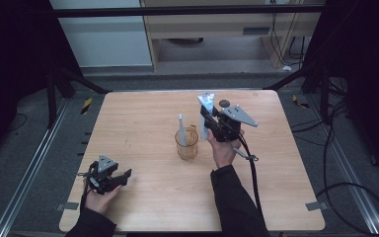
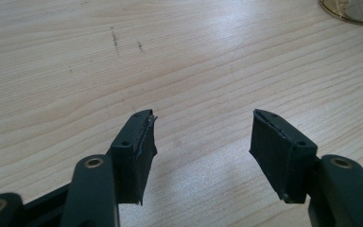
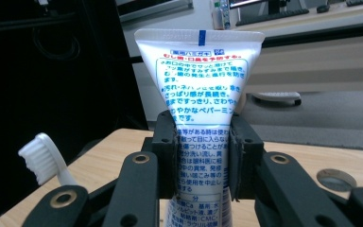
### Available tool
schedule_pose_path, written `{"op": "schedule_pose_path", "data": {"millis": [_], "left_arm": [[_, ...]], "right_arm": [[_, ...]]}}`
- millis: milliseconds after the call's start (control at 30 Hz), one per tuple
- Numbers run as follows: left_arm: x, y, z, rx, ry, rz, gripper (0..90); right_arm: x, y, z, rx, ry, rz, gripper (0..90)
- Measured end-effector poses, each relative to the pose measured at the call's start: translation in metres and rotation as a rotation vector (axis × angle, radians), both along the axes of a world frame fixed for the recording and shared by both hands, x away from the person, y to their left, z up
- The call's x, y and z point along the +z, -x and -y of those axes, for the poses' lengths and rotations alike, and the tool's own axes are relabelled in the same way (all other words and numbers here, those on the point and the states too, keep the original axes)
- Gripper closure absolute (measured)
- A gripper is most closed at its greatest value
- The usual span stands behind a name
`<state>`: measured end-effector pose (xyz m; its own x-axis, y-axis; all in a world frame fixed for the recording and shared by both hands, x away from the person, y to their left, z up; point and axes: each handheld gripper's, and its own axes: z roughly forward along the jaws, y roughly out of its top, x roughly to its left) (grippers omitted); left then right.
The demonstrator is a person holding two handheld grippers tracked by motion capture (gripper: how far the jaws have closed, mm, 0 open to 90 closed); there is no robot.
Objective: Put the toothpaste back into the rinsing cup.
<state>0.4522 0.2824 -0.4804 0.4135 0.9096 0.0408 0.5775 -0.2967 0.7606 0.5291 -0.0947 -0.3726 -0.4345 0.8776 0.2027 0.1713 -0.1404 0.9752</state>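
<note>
Above the wooden worktop (image 1: pixel 143 123), the right gripper (image 3: pixel 203 161) holds a toothpaste tube (image 3: pixel 201 94) upright, jaws pinching its middle, just beside the amber cup (image 1: pixel 186 143). A toothbrush (image 1: pixel 181 129) already stands in the cup; the tube, judging by this, goes in next. Left gripper (image 2: pixel 201 151) rests w/ jaws spread, nothing btwn them. Dark curtains, cables and office furniture surround the rig.

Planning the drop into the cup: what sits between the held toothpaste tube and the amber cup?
Nothing visible lies between them. The right tool is clamped on the toothpaste tube, upright just beside the amber cup. A toothbrush already stands inside the cup at its far-left side, so it takes up some of the opening.
</note>
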Motion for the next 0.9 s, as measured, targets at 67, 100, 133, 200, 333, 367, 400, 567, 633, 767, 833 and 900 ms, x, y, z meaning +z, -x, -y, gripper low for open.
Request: {"op": "schedule_pose_path", "data": {"millis": [67, 100, 133, 200, 333, 367, 400, 567, 633, 767, 833, 900], "left_arm": [[0.0, 0.0, 0.0, 0.0, 0.0, 0.0, 39.7], [0.0, 0.0, 0.0, 0.0, 0.0, 0.0, 39.7], [0.0, 0.0, 0.0, -0.001, 0.0, 0.0, 39.7], [0.0, 0.0, 0.0, -0.001, 0.001, 0.0, 39.7], [0.0, 0.0, 0.0, -0.001, 0.002, 0.0, 39.7], [0.0, 0.0, 0.0, -0.001, 0.002, 0.0, 39.7], [0.0, 0.0, 0.0, -0.001, 0.001, 0.0, 39.7], [0.0, 0.0, 0.0, -0.001, 0.002, 0.0, 39.7], [0.0, 0.0, 0.0, -0.001, 0.002, -0.001, 39.7], [0.0, 0.0, 0.0, -0.002, 0.002, 0.0, 39.7], [0.0, 0.0, 0.0, -0.002, 0.002, -0.001, 39.7], [0.0, 0.0, 0.0, -0.002, 0.002, -0.001, 39.7]], "right_arm": [[0.0, -0.001, -0.003, 0.002, -0.01, 0.006, 69.2], [-0.001, -0.003, -0.005, 0.002, -0.014, 0.01, 69.2], [-0.001, -0.004, -0.006, 0.003, -0.017, 0.012, 69.2], [-0.003, -0.006, -0.01, 0.0, -0.02, 0.015, 69.2], [-0.009, -0.012, -0.017, -0.003, -0.027, 0.022, 69.2], [-0.01, -0.012, -0.018, 0.0, -0.029, 0.018, 69.2], [-0.012, -0.014, -0.02, 0.002, -0.031, 0.018, 69.2], [-0.018, -0.019, -0.027, 0.014, -0.037, 0.006, 69.1], [-0.02, -0.02, -0.031, 0.016, -0.034, 0.003, 69.1], [-0.025, -0.024, -0.035, 0.017, -0.027, -0.006, 68.9], [-0.029, -0.025, -0.037, 0.022, -0.022, -0.014, 68.8], [-0.032, -0.026, -0.04, 0.028, -0.013, -0.023, 68.7]]}}
